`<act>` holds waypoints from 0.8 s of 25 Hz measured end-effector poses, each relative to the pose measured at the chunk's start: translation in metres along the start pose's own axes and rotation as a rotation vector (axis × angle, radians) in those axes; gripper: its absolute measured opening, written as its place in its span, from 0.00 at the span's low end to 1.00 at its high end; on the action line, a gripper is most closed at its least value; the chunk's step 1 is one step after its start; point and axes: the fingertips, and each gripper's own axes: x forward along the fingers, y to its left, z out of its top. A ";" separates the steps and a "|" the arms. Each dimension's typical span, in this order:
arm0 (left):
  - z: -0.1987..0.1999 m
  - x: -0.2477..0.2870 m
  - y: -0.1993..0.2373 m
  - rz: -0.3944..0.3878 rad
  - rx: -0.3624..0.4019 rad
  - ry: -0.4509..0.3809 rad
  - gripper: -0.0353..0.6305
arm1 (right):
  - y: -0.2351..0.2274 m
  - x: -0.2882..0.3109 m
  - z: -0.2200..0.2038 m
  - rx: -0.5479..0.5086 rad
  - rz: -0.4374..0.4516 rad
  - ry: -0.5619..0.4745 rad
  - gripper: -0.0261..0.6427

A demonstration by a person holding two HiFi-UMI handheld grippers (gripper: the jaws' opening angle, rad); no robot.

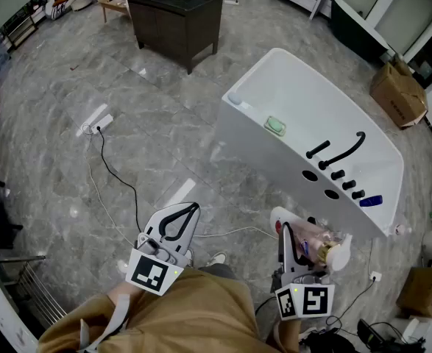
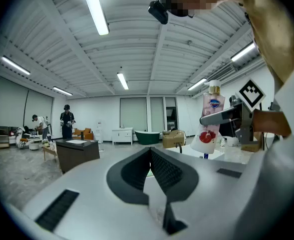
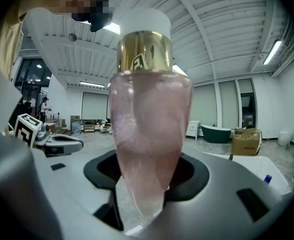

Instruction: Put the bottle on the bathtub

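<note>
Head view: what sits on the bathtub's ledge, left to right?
On the white bathtub: small pale-blue item at the corner → green soap dish → black curved faucet spout → small dark-blue object. The black knobs overlap the spout, so they are left out.

Before you, the bathtub (image 1: pixel 256 149) carries a soap dish (image 1: pixel 275 126) on its near rim, the faucet (image 1: pixel 344 151) right of it; the vanity cabinet (image 1: pixel 175 22) stands behind, leftward.
</note>
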 end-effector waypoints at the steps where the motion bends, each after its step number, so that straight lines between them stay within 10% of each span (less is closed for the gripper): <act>1: 0.006 0.002 -0.003 0.003 0.004 -0.016 0.06 | -0.001 0.000 0.001 -0.009 0.010 -0.001 0.39; 20: 0.025 0.037 -0.064 0.093 0.017 -0.040 0.06 | -0.052 -0.005 -0.006 0.003 0.163 -0.016 0.39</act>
